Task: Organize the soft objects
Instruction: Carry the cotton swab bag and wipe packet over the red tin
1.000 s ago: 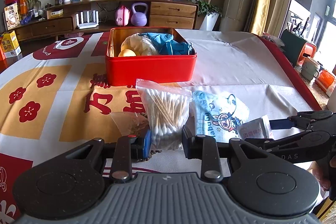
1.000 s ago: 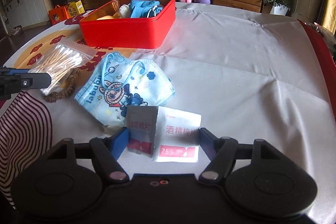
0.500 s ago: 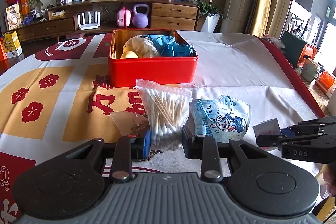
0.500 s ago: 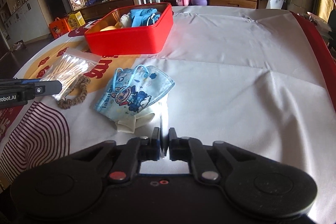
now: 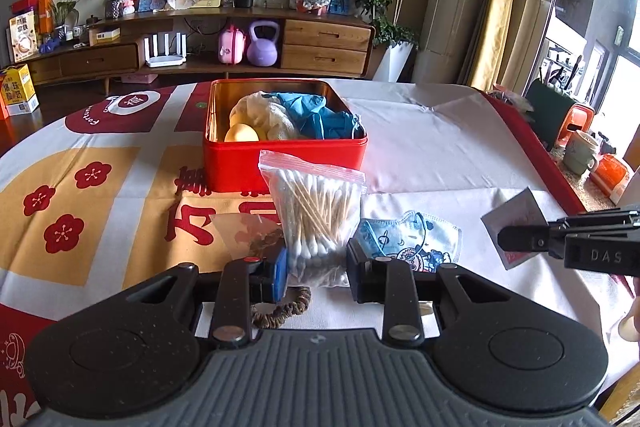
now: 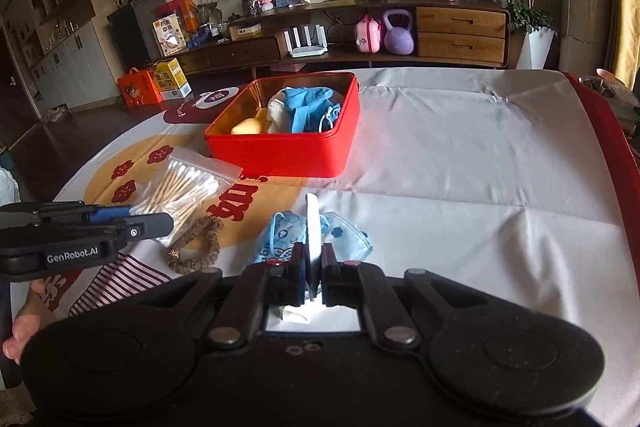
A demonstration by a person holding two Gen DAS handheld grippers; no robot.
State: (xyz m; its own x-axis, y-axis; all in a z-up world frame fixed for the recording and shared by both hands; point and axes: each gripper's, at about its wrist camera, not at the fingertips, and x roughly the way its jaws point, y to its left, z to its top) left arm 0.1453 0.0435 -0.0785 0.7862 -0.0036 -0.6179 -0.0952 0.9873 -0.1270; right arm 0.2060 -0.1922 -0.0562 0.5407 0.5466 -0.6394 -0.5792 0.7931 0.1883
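A red tin [image 5: 280, 163] [image 6: 280, 155] sits mid-table holding blue gloves [image 5: 320, 115], a white cloth and a yellow ball. My right gripper [image 6: 311, 269] is shut on alcohol wipe packets [image 6: 313, 227] and holds them edge-on above the table; they also show in the left wrist view [image 5: 516, 219]. My left gripper [image 5: 316, 267] is shut on the lower end of a bag of cotton swabs [image 5: 316, 215] [image 6: 180, 187]. A blue child's face mask [image 5: 408, 239] [image 6: 340, 239] lies between the grippers. A brown hair tie [image 6: 196, 247] lies near the bag.
The table carries a white, red and gold cloth [image 6: 460, 167]. A clear wrapper [image 5: 244, 231] lies left of the swab bag. Small white cloth bits [image 6: 294, 313] lie under my right gripper. A sideboard [image 5: 320, 47] stands beyond the table's far edge.
My right gripper closed on the wipe packets and lifted them off the table, now held upright. My left gripper stayed on the swab bag and rose a little.
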